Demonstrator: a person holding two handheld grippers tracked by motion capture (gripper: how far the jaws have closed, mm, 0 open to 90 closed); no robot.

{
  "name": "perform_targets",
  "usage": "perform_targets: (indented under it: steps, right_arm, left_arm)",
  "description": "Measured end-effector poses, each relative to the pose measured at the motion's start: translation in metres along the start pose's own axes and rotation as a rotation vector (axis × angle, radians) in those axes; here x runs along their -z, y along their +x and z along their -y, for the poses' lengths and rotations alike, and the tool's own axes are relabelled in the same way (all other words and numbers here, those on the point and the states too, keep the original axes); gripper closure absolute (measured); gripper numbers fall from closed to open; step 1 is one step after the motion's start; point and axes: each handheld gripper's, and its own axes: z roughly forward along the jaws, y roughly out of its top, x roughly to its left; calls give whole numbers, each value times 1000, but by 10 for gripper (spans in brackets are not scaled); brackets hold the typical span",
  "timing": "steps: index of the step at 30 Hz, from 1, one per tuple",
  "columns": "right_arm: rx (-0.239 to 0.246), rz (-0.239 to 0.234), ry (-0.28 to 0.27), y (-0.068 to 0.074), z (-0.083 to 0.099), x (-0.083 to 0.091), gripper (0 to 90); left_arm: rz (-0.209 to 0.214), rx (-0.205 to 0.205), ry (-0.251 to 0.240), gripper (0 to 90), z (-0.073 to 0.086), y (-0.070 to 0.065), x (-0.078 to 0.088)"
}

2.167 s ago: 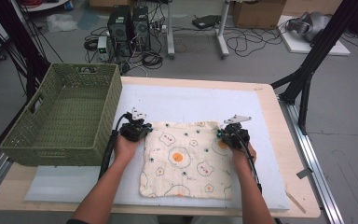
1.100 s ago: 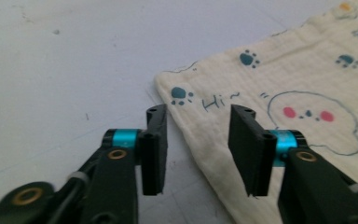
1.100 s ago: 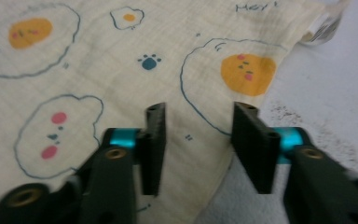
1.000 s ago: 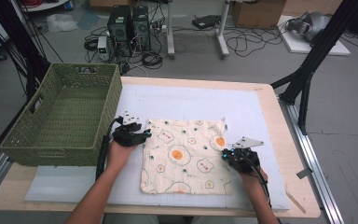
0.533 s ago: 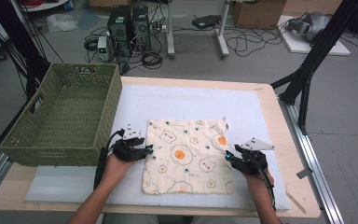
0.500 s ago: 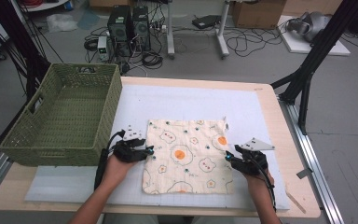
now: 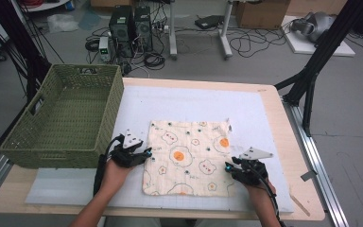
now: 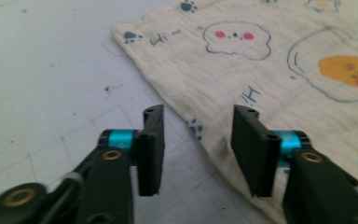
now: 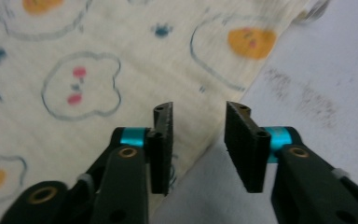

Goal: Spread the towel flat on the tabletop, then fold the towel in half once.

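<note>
Cream cloth (image 7: 189, 156) with egg and bear prints, laid flat on white mat (image 7: 179, 101), far edge blurred in right gripper view, left gripper (image 8: 196, 140) held open at its left edge, nothing gripped, right gripper (image 9: 197, 140) at right edge, jaws just closing, apart, nothing pressed.

One printed cloth (image 7: 189, 156), one green woven basket (image 7: 64, 118), one white mat (image 7: 264, 118), two handheld grippers: left (image 7: 144, 153), right (image 7: 229, 166).

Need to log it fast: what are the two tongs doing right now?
Left tongs: open, straddling the cloth edge.
Right tongs: open, just been closing over the cloth's edge.
</note>
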Motion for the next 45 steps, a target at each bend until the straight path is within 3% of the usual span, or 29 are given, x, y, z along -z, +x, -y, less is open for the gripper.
perform_targets:
  steps: [2,3,5,8,11,13,17,19,23,30,33,43,45]
  right_arm:
    - [-2,-26,2,0,0,1,776]
    - [12,-6,13,1,0,2,818]
    - [20,18,17,3,2,6,802]
    - [1,28,-10,3,5,11,618]
    - [-36,45,-104,1,4,21,391]
    - [-38,47,-164,-1,3,27,248]
    - [-27,82,-216,-4,7,32,120]
    - [-29,75,-242,-5,7,36,120]
    - [-7,90,-283,-7,5,44,120]
    - [-67,84,-296,-14,8,47,111]
    - [-77,85,-299,-17,7,46,110]
    - [-70,101,-297,-15,6,49,111]
    - [-70,102,-304,-14,5,50,111]
  left_arm:
    - [16,16,-15,473,2,3,3]
    - [23,32,-27,441,2,3,4]
    - [43,42,-49,394,3,5,8]
    - [81,82,-112,297,0,8,12]
    - [142,140,-173,213,-2,9,14]
    - [161,146,-205,163,-4,7,14]
    - [177,114,-253,163,-6,4,17]
    - [202,103,-287,163,-7,4,20]
    - [198,93,-317,168,-9,6,24]
    - [174,77,-311,169,-9,9,27]
    - [181,104,-306,171,-8,9,26]
    - [192,114,-301,169,-7,6,30]
    - [196,90,-294,169,-5,3,34]
